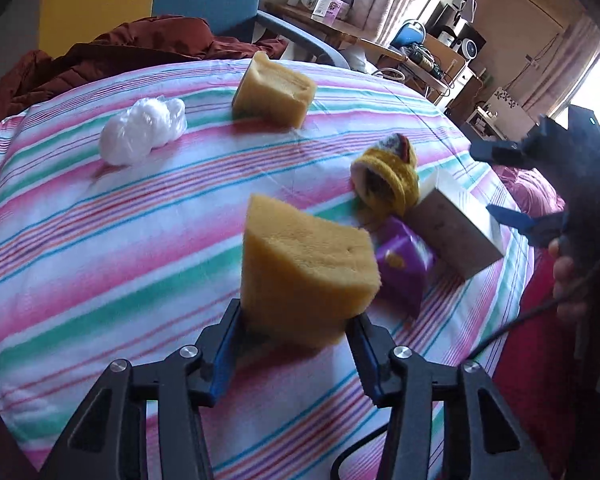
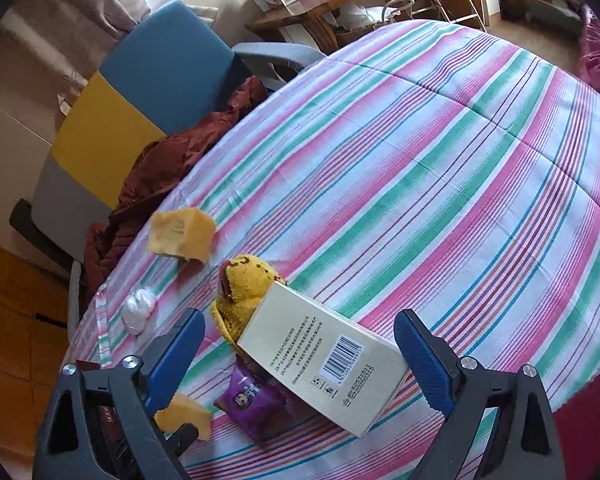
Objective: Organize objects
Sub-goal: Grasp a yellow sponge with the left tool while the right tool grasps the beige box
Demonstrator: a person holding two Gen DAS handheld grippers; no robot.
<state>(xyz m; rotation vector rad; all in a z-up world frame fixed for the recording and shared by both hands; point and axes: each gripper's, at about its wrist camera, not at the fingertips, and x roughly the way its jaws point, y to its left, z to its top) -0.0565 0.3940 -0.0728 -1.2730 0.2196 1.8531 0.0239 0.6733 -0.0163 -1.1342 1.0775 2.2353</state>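
Observation:
My left gripper [image 1: 296,320] is shut on a yellow sponge [image 1: 304,268] and holds it just above the striped bedspread [image 1: 100,260]. A second yellow sponge [image 1: 274,94] lies farther back. A yellow knitted toy [image 1: 388,176], a purple packet [image 1: 404,264] and a white box [image 1: 456,220] lie clustered to the right. My right gripper [image 2: 296,356] is open with its fingers either side of the white box [image 2: 332,360], above it. The held sponge [image 2: 186,416] shows at its lower left.
A white plastic-wrapped bundle [image 1: 142,130] lies at the back left. A dark red jacket [image 1: 100,56] is heaped at the bed's far edge by a blue and yellow chair [image 2: 140,92]. Desks and shelves with clutter [image 1: 420,48] stand beyond.

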